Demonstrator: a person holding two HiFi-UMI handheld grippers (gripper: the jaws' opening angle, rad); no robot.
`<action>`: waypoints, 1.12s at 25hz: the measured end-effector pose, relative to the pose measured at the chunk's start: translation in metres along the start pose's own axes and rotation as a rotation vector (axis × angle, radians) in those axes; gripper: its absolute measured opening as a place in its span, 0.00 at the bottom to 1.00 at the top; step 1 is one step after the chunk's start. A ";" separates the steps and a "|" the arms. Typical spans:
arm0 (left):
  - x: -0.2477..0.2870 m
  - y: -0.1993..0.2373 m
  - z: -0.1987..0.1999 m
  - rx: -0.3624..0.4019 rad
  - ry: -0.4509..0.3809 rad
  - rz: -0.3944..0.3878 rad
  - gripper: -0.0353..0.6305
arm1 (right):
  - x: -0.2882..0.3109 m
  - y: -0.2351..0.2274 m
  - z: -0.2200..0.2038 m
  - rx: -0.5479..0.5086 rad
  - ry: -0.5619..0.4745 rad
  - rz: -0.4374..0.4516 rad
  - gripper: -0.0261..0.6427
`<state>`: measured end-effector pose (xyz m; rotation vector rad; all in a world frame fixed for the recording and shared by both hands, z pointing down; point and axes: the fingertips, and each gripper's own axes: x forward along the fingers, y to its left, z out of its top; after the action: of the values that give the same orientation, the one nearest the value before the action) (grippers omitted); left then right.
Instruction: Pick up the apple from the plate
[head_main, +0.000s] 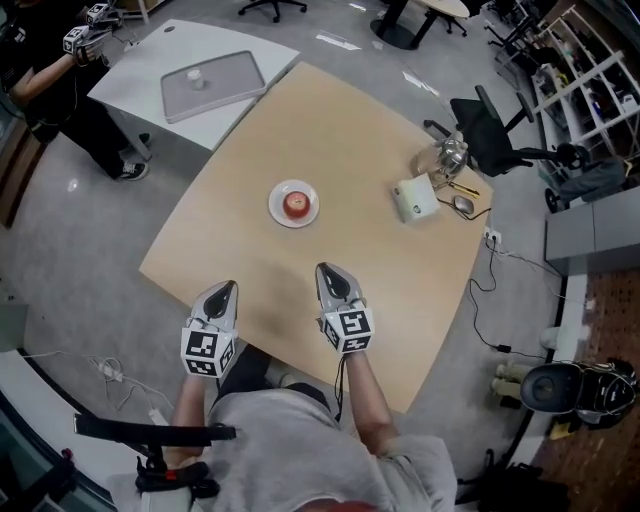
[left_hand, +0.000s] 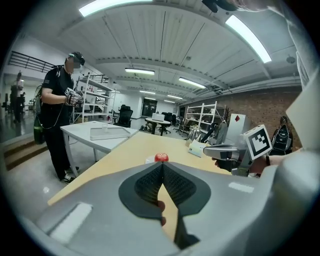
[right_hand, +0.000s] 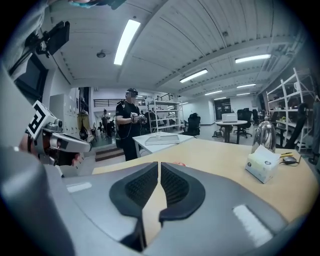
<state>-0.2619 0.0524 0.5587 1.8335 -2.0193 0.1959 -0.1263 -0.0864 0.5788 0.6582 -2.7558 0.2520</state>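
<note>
- Looks like the approach step to me: both grippers hover over the near edge of the table (head_main: 350, 130) and nothing is picked up yet
- The left gripper (head_main: 226, 290) is clenched, jaw tips meeting with nothing in them. The right gripper (head_main: 328, 272) is pinched together too, just a thin slit, also empty
- The apple (head_main: 295, 203) sits on a small white plate (head_main: 277, 213), out ahead of both grippers and roughly between their two lines, well apart from either. In the left gripper view it pokes up right over the jaw tips
- Next move, as I read it: whichever gripper goes has to spread its jaws wider than the apple first. Then forward and down so a jaw lands on each side, squeezing above the plate rim so the plate isn't dragged along
- Round fruit could slip or roll, so I'd grip around the middle
- Other stuff: a tissue box (head_main: 415, 197), a glass jug (head_main: 452, 155) and a mouse (head_main: 463, 204) sit ahead and off to the right of the right gripper. There's a tray (head_main: 212, 84) on a white table (head_main: 130, 80) past the apple, with a person (head_main: 45, 85) standing beyond it
- Nothing stands between the grippers and the plate, just bare tabletop
</note>
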 end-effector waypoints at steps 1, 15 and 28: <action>0.002 0.003 -0.001 -0.002 0.007 -0.001 0.08 | 0.007 -0.001 0.000 -0.008 0.005 0.005 0.08; 0.024 0.035 -0.031 -0.038 0.068 -0.023 0.08 | 0.104 -0.025 -0.024 -0.035 0.081 0.016 0.21; 0.031 0.057 -0.051 -0.082 0.118 -0.025 0.08 | 0.169 -0.045 -0.055 -0.073 0.169 -0.029 0.44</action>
<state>-0.3096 0.0499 0.6262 1.7535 -1.8953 0.2059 -0.2362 -0.1829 0.6893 0.6268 -2.5794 0.1901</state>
